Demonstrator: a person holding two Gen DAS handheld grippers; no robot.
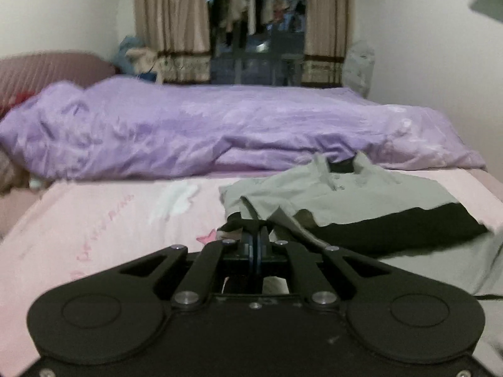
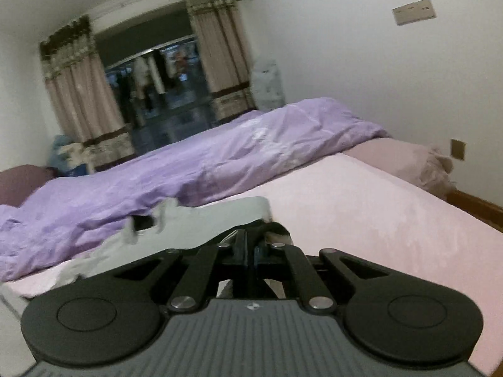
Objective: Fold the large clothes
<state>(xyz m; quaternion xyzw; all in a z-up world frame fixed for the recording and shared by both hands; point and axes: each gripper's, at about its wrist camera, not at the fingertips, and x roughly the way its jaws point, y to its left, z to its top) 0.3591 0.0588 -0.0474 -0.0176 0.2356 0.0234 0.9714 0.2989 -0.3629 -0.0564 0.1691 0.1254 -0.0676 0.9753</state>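
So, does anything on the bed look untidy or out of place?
Only the purple duvet: it lies crumpled in a heap across the far side of the bed, right behind the grey polo shirt. The pink sheet under the shirt lies flat. Nothing looks spilled or damaged.

One grey-and-black collared polo shirt [image 1: 342, 201] lies on one pink printed bedsheet [image 1: 103, 216], with one crumpled lilac duvet [image 1: 195, 128] at its twelve o'clock. Two beige curtain panels [image 1: 171, 22] flank one dark window [image 1: 256, 34]. Two black two-finger grippers, the left gripper [image 1: 255, 235] and right gripper [image 2: 254, 238], are present. One wall plate [image 2: 414, 11] at two o'clock.
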